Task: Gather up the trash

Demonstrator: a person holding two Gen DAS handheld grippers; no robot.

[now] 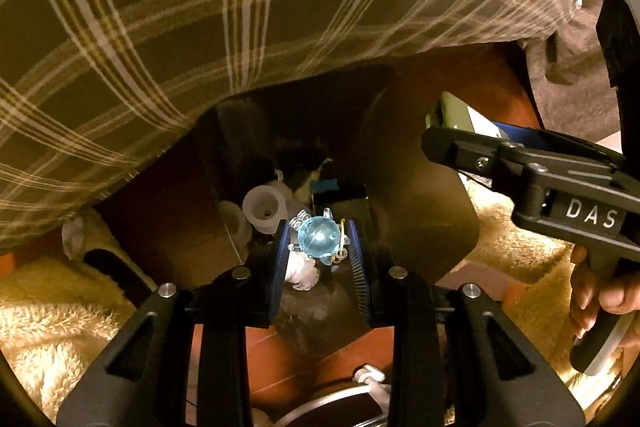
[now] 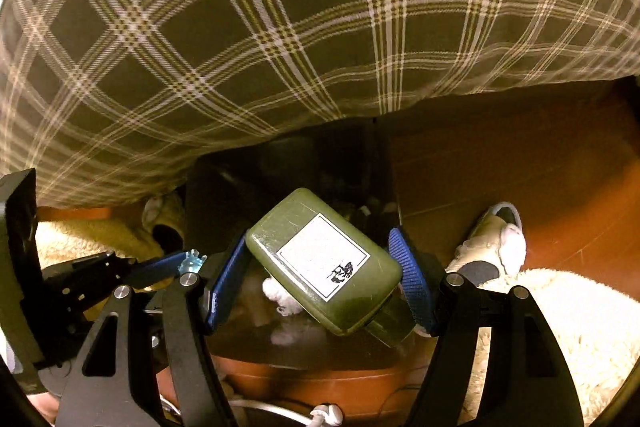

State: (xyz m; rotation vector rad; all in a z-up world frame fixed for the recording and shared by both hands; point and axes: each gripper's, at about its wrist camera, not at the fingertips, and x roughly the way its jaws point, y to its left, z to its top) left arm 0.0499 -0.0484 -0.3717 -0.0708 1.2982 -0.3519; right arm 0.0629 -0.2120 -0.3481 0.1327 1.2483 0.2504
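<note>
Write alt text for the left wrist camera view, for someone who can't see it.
The left gripper clamps a small translucent blue toy figure above a dark open trash bin that already holds white plastic pieces. At right, the right gripper carries a green bottle; plaid bedding hangs behind, with a cream shaggy rug below.

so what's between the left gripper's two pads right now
A small translucent blue toy sits clamped between the blue pads of the left gripper, over the open dark bin. The left wrist view shows it best.
</note>
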